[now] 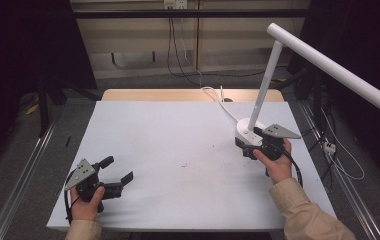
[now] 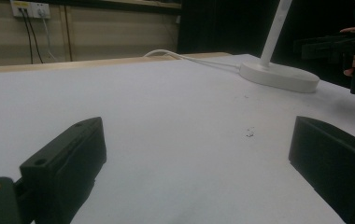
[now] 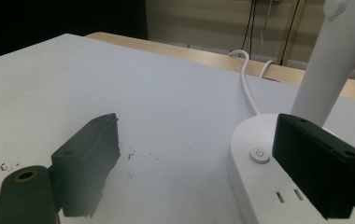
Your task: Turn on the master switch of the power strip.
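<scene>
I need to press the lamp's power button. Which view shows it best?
The right gripper view: the button sits close and sharp on the lamp base, beside the right gripper. In the high view and the left gripper view the base is too small to make it out.

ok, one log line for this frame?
left gripper: open, empty | right gripper: open, at lamp base | power button: untouched

The left gripper point(image 1: 120, 170) sat low at the near left with jaws spread wide. The right gripper point(image 1: 250, 142) was held farther forward, jaws likewise apart.
</scene>
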`<state>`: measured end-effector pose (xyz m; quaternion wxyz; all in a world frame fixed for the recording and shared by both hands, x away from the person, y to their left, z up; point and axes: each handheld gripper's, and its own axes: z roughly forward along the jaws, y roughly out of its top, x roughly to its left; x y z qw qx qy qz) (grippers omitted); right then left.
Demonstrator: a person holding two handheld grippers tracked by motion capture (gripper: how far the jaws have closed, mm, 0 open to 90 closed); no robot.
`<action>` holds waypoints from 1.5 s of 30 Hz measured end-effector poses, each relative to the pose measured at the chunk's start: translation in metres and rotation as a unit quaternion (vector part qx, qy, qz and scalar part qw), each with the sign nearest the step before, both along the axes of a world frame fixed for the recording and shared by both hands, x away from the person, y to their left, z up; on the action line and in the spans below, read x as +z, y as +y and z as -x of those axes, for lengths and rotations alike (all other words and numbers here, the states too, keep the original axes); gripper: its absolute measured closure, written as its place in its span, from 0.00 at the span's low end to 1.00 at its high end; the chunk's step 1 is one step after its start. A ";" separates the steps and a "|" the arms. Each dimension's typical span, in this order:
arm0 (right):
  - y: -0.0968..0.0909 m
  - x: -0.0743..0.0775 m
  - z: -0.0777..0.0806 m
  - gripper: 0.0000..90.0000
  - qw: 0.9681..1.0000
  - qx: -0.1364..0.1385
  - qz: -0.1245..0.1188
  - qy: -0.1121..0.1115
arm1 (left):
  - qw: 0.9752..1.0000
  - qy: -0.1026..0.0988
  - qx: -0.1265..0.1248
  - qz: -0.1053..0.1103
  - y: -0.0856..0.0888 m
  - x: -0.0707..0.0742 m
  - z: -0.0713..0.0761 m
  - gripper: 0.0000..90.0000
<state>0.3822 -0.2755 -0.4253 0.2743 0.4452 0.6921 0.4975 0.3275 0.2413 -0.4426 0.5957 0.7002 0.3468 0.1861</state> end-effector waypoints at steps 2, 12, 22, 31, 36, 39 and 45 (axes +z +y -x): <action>0.000 0.001 -0.001 0.20 1.000 -0.002 0.001 0.002 | 1.000 0.000 0.001 0.001 0.000 0.000 0.000 0.04; -0.002 0.003 -0.010 0.36 1.000 -0.005 0.008 0.008 | 1.000 0.000 0.001 0.002 0.000 0.000 0.000 0.04; -0.007 0.005 -0.018 0.50 1.000 -0.010 0.007 0.019 | 1.000 0.000 0.001 0.001 0.000 0.000 0.000 0.04; -0.011 -0.001 -0.024 0.58 0.999 -0.010 0.001 0.032 | 1.000 0.000 0.002 0.001 0.000 0.000 -0.001 0.04; -0.013 -0.003 -0.026 0.62 0.999 -0.014 -0.001 0.035 | 1.000 0.001 0.002 0.001 0.000 -0.001 -0.001 0.04; -0.015 -0.005 -0.028 0.65 0.999 -0.013 -0.001 0.038 | 1.000 0.002 0.002 0.001 0.001 -0.001 -0.001 0.04; -0.016 -0.006 -0.029 0.68 0.999 -0.014 -0.001 0.040 | 1.000 0.002 0.002 -0.001 0.000 -0.001 -0.001 0.04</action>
